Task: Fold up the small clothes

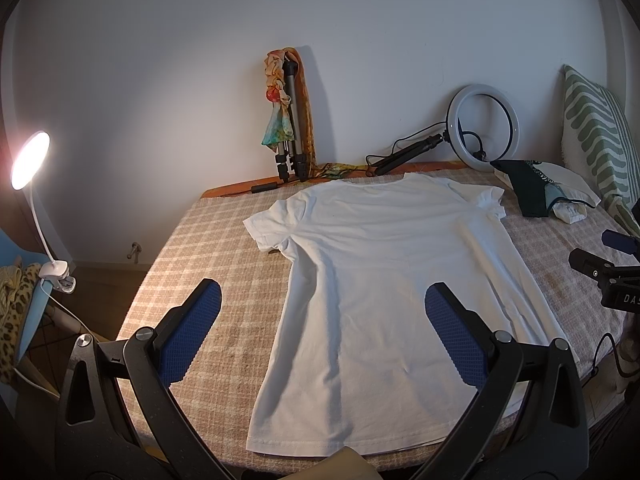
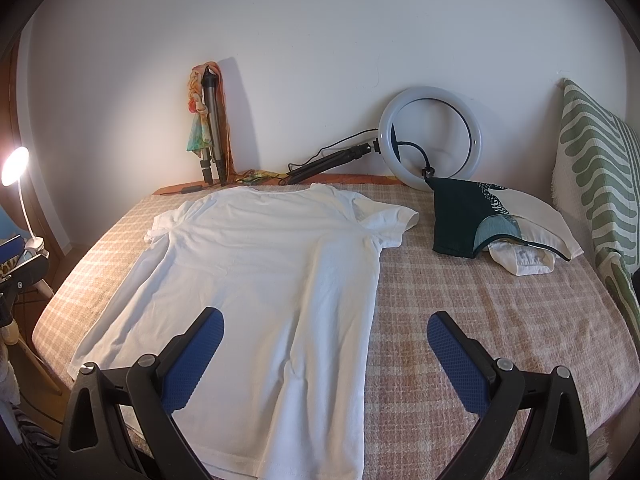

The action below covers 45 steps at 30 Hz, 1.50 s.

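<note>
Plain white wall (image 2: 320,40); checked bed cover (image 2: 480,300); lit clip lamp (image 1: 30,160) at left.

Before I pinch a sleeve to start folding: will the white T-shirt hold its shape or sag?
Probably sag: the white T-shirt lies flat with soft wrinkles, so it looks thin and floppy. Likely light. It may drag on the checked bedspread, whose weave looks coarse.
</note>
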Motion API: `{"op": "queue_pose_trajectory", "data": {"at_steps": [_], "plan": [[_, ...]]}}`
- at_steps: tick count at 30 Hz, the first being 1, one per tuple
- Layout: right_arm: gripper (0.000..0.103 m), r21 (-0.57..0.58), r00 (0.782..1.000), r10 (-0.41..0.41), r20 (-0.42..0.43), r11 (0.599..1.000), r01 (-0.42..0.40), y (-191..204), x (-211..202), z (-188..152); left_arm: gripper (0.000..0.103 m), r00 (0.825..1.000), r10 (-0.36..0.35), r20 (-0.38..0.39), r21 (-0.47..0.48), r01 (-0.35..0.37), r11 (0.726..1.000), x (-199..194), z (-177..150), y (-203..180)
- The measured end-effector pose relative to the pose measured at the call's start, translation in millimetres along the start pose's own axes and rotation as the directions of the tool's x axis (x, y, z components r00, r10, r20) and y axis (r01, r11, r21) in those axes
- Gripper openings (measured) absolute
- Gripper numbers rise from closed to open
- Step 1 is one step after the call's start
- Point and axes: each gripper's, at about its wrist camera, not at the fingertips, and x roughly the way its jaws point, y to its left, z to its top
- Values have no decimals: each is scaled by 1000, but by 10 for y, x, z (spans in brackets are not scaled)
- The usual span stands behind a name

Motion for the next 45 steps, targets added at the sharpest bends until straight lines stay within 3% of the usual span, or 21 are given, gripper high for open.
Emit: {"op": "queue_pose_trajectory", "data": {"at_steps": [7, 17, 20, 24, 27, 30, 33, 40, 45], "plan": [[103, -5, 1000, -2, 2, 1000, 2, -16, -26, -89, 103, 1000, 6, -15, -7, -6, 1000, 35, -14, 111], [103, -89, 999, -11, 45, 996, 15, 220, 20, 276, 103, 997, 10, -75, -61, -14, 998, 219, -204, 439], [103, -133, 996, -21, 82, 991, 32, 304, -31, 438, 97, 996, 2, -94, -83, -10, 997, 258, -286, 548], [103, -213, 989, -8, 146, 976, 39, 462, -137, 740, 81, 992, -6, -125, -111, -8, 994, 291, -413, 700], [103, -249, 984, 58, 168, 968, -15, 594, -198, 1010, 73, 985, -28, -171, -159, 1, 987, 355, -538, 825], [100, -240, 975, 162, 152, 963, -123, 684, -158, 1305, 66, 977, -45, -210, -209, 1, 978, 396, -709, 917], [90, -220, 963, 239, 124, 953, -208, 807, -42, 1577, 59, 964, -62, -257, -253, -5, 967, 457, -880, 968], [77, -194, 919, 394, 30, 904, -381, 1257, 366, 1999, 57, 938, -99, -333, -309, -9, 951, 604, -1175, 977], [75, -228, 898, 435, -59, 870, -437, 1703, 810, 2065, 57, 929, -95, -358, -328, -30, 944, 704, -1250, 992]]}}
